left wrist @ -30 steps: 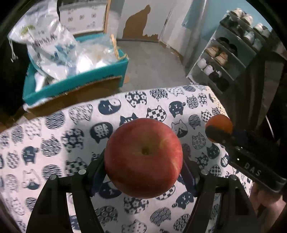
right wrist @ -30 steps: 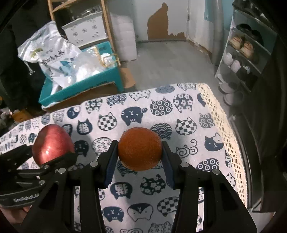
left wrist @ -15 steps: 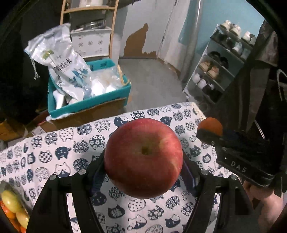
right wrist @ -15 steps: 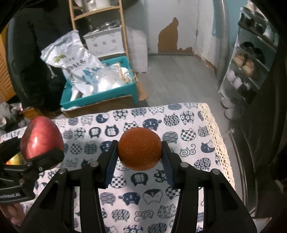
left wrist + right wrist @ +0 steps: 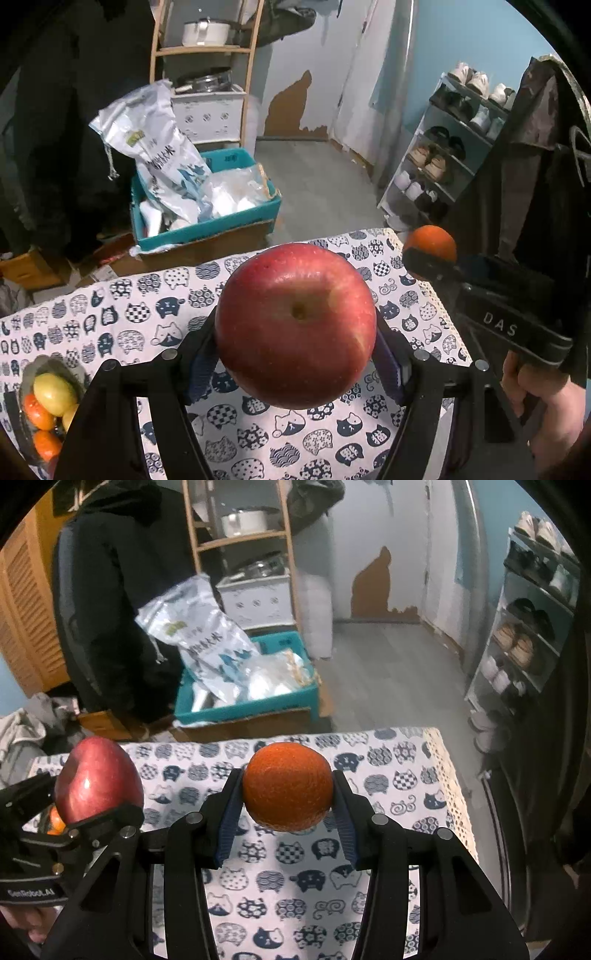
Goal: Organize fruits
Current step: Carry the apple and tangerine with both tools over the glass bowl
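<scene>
Above the cat-print tablecloth (image 5: pixel 122 325), the left gripper (image 5: pixel 295 354) squeezes a red apple (image 5: pixel 295 325) that hides its fingertips. The right gripper (image 5: pixel 288 805) squeezes an orange (image 5: pixel 287 785); its side reads "DAS". A bowl (image 5: pixel 26 373) of fruit is cut off at the edge. The writing on the rice bag (image 5: pixel 155 155) is too small to read.

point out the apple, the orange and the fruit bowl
apple (image 5: pixel 295 325), left wrist view, front face by the dimple
orange (image 5: pixel 287 785), right wrist view, middle of its peel
fruit bowl (image 5: pixel 26 373), left wrist view, upper rim
</scene>
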The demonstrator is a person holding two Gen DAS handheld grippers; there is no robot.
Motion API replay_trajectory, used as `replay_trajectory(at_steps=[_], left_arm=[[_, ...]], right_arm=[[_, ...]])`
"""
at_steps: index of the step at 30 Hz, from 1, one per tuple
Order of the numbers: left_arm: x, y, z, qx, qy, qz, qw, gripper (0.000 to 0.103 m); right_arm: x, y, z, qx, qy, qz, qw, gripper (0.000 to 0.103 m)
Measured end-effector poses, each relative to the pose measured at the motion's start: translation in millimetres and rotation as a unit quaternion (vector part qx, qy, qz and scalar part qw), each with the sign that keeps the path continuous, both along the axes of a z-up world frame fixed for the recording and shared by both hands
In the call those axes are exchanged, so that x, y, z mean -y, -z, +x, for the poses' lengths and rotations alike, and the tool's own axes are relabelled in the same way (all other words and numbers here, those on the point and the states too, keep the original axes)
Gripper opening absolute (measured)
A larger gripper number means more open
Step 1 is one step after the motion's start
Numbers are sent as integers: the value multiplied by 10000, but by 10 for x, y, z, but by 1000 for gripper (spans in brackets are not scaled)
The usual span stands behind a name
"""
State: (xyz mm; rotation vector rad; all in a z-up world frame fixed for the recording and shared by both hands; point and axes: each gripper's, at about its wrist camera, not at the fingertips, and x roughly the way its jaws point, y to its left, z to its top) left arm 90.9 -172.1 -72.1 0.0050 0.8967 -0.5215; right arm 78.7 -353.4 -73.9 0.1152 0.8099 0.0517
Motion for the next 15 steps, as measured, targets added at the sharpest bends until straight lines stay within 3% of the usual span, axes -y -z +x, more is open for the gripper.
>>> replay_trajectory(at_steps=[7,15], left_arm=[[-342,-158,-162,129,-187,-11,9997,75],[-818,-145,-287,175,-512,34,9985,75]], right_arm=[[-230,-197,-71,150,-223,77,9996,46],[-645,-265,-45,201,-628,163,9977,46]])
